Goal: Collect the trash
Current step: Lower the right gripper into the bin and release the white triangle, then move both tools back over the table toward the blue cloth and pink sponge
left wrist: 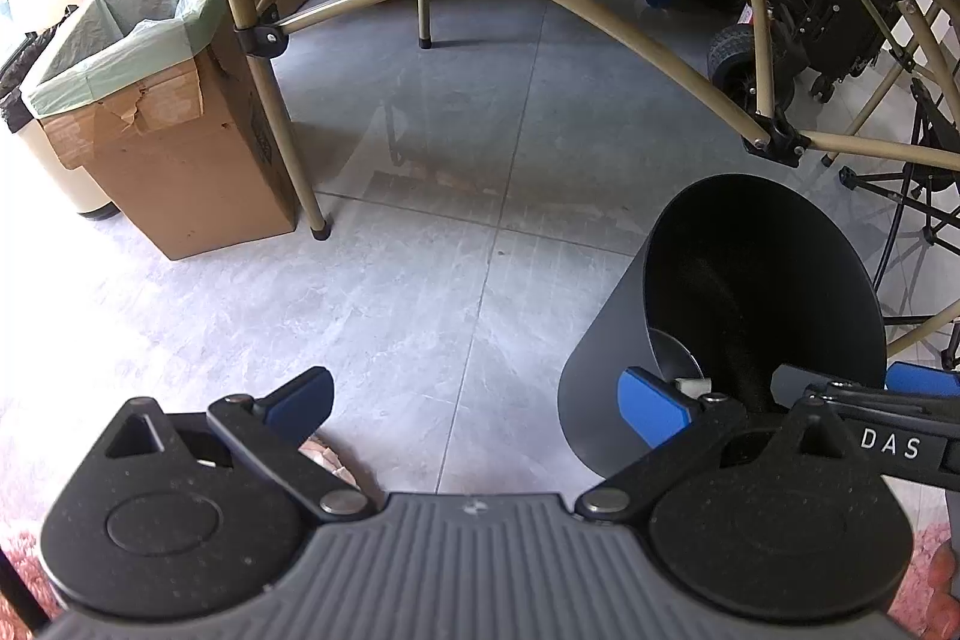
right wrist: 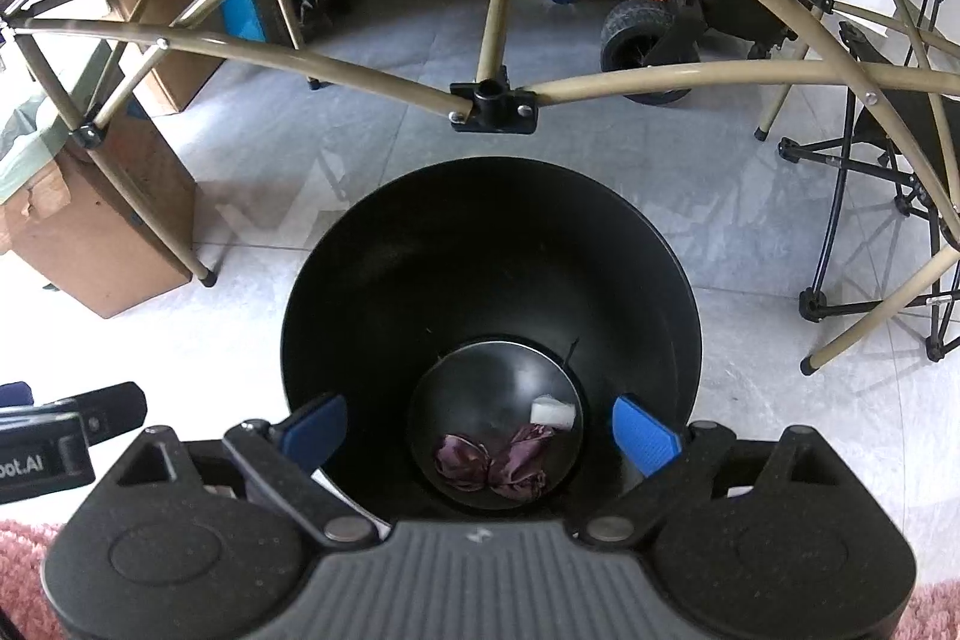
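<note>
We find the right gripper [right wrist: 480, 427] with jaws spread wide and empty, poised directly over the black bin [right wrist: 336, 292] standing on the grey tiled floor [right wrist: 750, 220]. Crumpled purple trash [right wrist: 495, 463] and a white scrap [right wrist: 552, 412] lie at its bottom. The left gripper [left wrist: 477, 403] is likewise open and empty, just beside the bin.

1 black bin [right wrist: 492, 244], 2 purple wrappers [right wrist: 495, 463], 1 white scrap [right wrist: 552, 412], 1 cardboard box [left wrist: 180, 148].
</note>
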Motion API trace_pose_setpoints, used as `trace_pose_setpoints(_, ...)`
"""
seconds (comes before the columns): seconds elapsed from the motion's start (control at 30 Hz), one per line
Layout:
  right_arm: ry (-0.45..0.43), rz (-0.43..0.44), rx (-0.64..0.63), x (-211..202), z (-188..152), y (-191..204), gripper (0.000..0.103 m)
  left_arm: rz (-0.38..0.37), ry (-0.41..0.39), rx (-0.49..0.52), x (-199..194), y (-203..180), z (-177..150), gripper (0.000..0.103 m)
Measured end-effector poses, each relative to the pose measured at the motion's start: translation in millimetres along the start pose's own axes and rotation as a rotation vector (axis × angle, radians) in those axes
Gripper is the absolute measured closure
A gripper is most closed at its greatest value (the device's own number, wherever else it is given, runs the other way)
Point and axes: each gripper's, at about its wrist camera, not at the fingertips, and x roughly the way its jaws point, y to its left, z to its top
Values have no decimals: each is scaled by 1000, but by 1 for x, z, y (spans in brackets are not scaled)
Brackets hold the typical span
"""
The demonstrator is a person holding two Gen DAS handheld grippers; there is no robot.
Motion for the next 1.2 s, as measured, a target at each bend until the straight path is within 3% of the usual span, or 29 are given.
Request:
trace_pose_setpoints(0.63,-19,15,3,-10,-2,-3,7,-8,-15,5,-5,-6,1,0)
trace_pose_setpoints(1.2,-141,44,38,-51,-5,-23,7,-27,-119,26,-31,-19,2,0)
